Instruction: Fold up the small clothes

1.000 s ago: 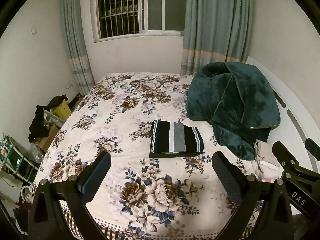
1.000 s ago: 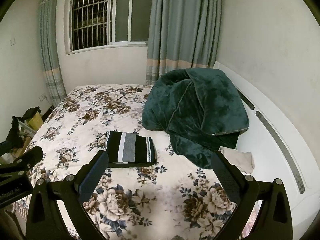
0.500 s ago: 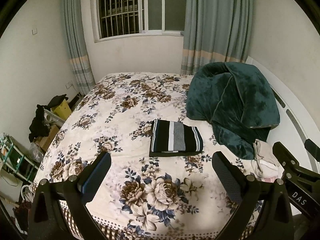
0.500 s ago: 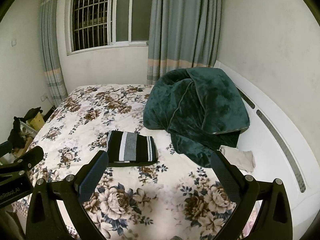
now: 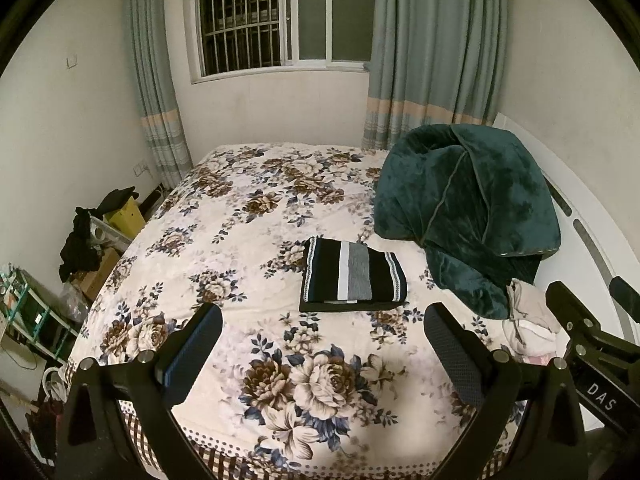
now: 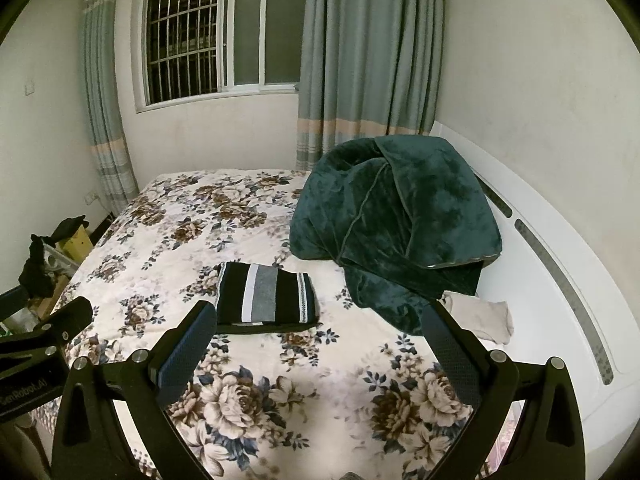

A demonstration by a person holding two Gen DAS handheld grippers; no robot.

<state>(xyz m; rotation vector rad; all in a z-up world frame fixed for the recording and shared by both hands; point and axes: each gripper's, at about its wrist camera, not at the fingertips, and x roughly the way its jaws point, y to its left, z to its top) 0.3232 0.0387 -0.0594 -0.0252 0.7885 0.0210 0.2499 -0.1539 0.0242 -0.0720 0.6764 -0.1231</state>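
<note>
A folded garment (image 5: 352,276) (image 6: 266,300) with black, white and grey stripes lies flat in the middle of the floral bedspread (image 5: 248,216) (image 6: 180,216). A crumpled beige garment (image 5: 528,316) (image 6: 480,316) sits at the right edge of the bed below the green blanket. My left gripper (image 5: 322,334) is open and held above the near end of the bed, well short of the striped piece. My right gripper (image 6: 320,330) is open too, nothing between its fingers, with the striped piece just beyond its left finger. Each view catches part of the other gripper at its side edge.
A bulky dark green blanket (image 5: 464,204) (image 6: 396,224) is heaped at the back right against the white headboard (image 6: 560,264). Boxes, dark clothes and a small shelf (image 5: 92,240) crowd the floor left of the bed. A barred window (image 5: 256,20) and curtains stand behind.
Both views have drifted only slightly; the striped garment sits a touch higher in frame. Nothing was gripped or moved on the bed.
</note>
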